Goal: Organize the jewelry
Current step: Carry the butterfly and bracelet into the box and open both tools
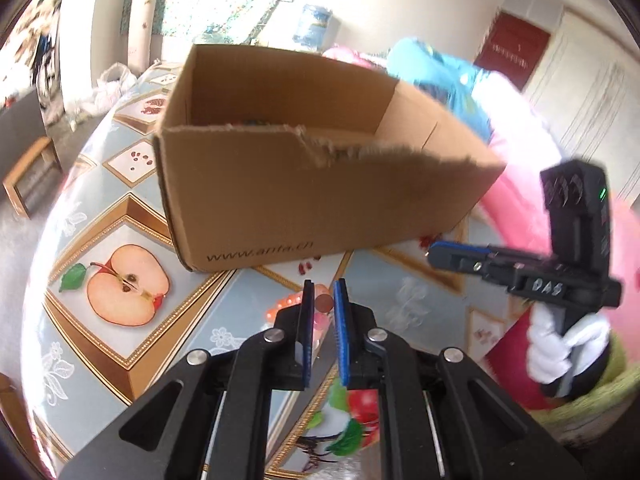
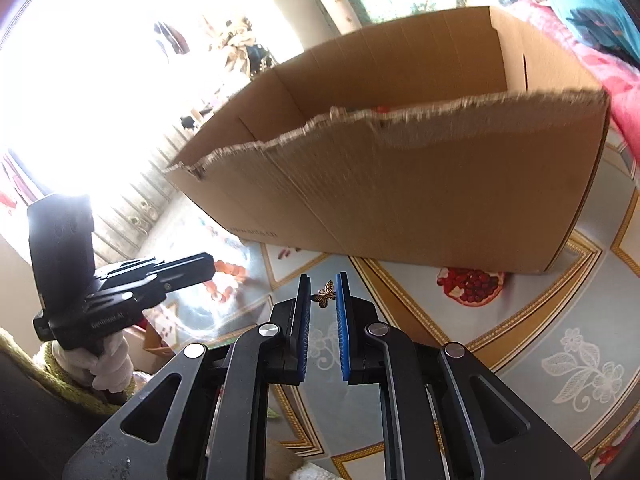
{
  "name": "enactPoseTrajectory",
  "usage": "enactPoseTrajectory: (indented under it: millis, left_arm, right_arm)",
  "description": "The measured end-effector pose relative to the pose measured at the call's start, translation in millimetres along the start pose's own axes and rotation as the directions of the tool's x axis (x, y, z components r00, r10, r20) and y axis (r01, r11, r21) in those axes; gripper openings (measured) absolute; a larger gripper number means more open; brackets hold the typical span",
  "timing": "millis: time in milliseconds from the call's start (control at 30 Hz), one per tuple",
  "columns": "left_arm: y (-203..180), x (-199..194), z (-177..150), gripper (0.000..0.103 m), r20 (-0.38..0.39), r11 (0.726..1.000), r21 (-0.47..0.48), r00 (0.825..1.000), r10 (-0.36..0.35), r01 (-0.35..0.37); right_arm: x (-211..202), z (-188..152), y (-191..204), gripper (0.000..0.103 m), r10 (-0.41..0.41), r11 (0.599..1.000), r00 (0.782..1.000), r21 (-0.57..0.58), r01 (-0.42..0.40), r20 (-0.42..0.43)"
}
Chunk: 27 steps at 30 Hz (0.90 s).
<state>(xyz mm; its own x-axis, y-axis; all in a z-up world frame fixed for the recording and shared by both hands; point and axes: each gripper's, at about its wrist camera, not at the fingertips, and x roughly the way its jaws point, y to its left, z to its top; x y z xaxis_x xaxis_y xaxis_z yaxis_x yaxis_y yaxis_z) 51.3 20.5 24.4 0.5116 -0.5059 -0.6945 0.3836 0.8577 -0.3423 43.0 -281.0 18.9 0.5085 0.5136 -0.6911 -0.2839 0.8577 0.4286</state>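
An open cardboard box [image 1: 304, 184] stands on the patterned table; it also fills the right wrist view [image 2: 420, 200]. Something colourful lies inside it, mostly hidden. My left gripper [image 1: 324, 300] is shut on a brown bead [image 1: 323, 303] of an orange bead bracelet [image 1: 288, 303], held above the table in front of the box. My right gripper [image 2: 323, 292] is shut on a small bronze butterfly charm [image 2: 326, 293], also in front of the box. The left gripper shows in the right wrist view [image 2: 200, 266] with the orange beads [image 2: 228, 270] beside it. The right gripper shows in the left wrist view [image 1: 436, 251].
The table [image 1: 120, 208] carries a blue and gold cloth with fruit pictures. Pink and blue bedding [image 1: 520, 160] lies behind and right of the box. A wooden bench [image 1: 28, 176] stands at far left. A red door [image 1: 508, 52] is at the back.
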Motion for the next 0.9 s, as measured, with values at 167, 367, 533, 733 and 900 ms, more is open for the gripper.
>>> enactPoseTrajectory:
  millis: [167,367,533,733,900]
  left_arm:
    - [4,-27,18,0.009,0.062,0.987,-0.071,0.988,-0.138,0.142]
    - [-8,-66,49,0.009,0.147,0.953,-0.032,0.944,-0.294,0.302]
    - [-27,-70,88,0.009,0.188,0.929,0.023,0.911,-0.368,0.37]
    - [-33,-58,120,0.009,0.193,0.961,0.065,0.941,-0.277,0.27]
    - [-20,-16,133,0.009,0.097,0.992,0.059,0.989,-0.115,0.11]
  right_arm:
    - [-28,9,-4,0.01,0.043,0.999,0.997,0.015,-0.044,0.069]
    - [-67,30,-4,0.01,0.104,0.994,0.978,0.013,-0.108,0.181]
    - [-82,66,12,0.01,0.089,0.996,0.965,-0.036,-0.083,0.245]
    - [-60,100,0,0.01,-0.002,0.998,0.986,-0.061,0.012,0.166]
    - [-25,107,-13,0.011,-0.083,0.991,0.996,-0.098,0.087,0.042]
